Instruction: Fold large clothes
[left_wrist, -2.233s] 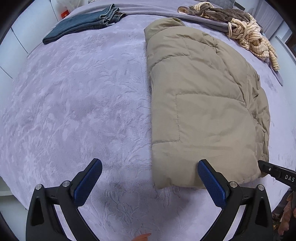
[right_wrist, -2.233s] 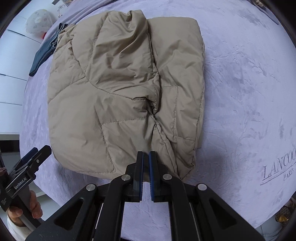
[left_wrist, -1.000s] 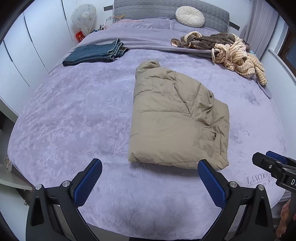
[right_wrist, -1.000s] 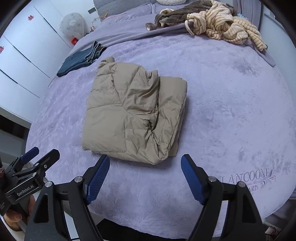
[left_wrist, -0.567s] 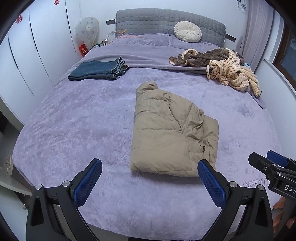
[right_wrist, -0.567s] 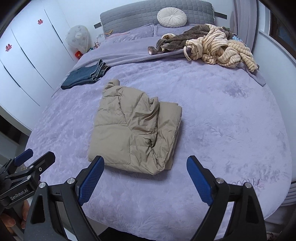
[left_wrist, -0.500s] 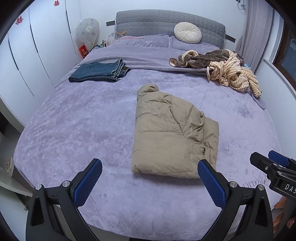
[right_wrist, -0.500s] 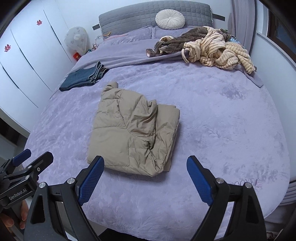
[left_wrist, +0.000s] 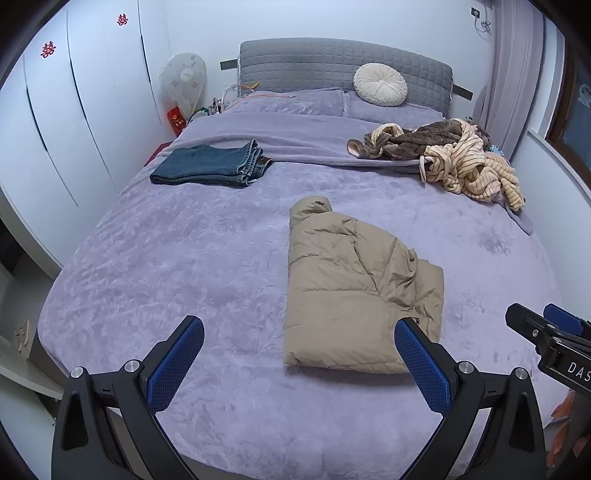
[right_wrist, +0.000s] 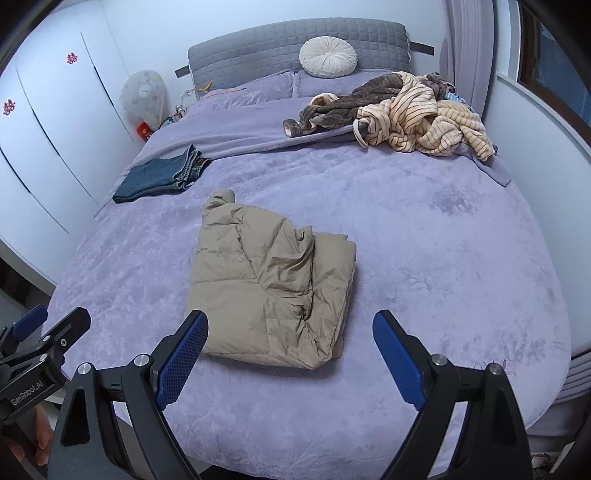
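Note:
A tan puffer jacket (left_wrist: 351, 284) lies folded into a rough rectangle on the purple bed (left_wrist: 184, 266); it also shows in the right wrist view (right_wrist: 273, 284). My left gripper (left_wrist: 299, 365) is open and empty, held back above the bed's foot, short of the jacket. My right gripper (right_wrist: 291, 354) is open and empty, also held back near the jacket's front edge. Each gripper shows at the edge of the other's view: the right one in the left wrist view (left_wrist: 554, 336), the left one in the right wrist view (right_wrist: 40, 343).
Folded blue jeans (left_wrist: 210, 166) lie at the bed's far left. A heap of striped and brown clothes (left_wrist: 450, 155) sits at the far right. A round cushion (left_wrist: 380, 85) leans on the grey headboard. White wardrobes (left_wrist: 74, 110) line the left wall.
The right gripper let go of the jacket's hem and opened. Both grippers pulled back and up from the jacket, so the whole bed now shows.

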